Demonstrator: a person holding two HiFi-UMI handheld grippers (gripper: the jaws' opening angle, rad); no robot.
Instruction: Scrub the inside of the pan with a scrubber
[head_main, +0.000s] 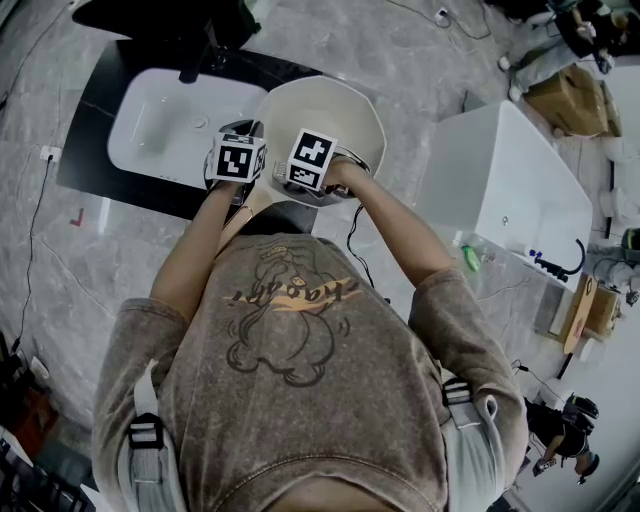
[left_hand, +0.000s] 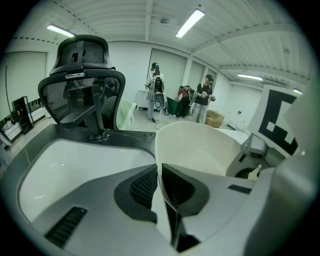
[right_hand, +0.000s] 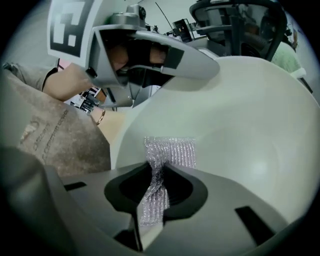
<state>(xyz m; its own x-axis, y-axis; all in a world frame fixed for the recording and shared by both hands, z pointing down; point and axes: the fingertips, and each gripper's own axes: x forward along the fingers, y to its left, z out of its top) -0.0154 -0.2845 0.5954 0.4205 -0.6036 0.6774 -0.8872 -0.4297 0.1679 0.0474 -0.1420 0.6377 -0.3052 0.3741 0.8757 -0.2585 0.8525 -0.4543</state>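
Note:
A cream pan is held over the dark counter, just right of the sink. My left gripper is shut on the pan's rim; in the left gripper view the thin pan wall runs between the jaws of the left gripper. My right gripper reaches into the pan from the near side. It is shut on a silver mesh scrubber, which sticks out past the right gripper and lies against the pan's inner wall. The left gripper shows at the rim above.
A white sink basin sits in the dark counter, with a faucet behind it and a black office chair beyond. A white cabinet stands to the right. Several people stand far off.

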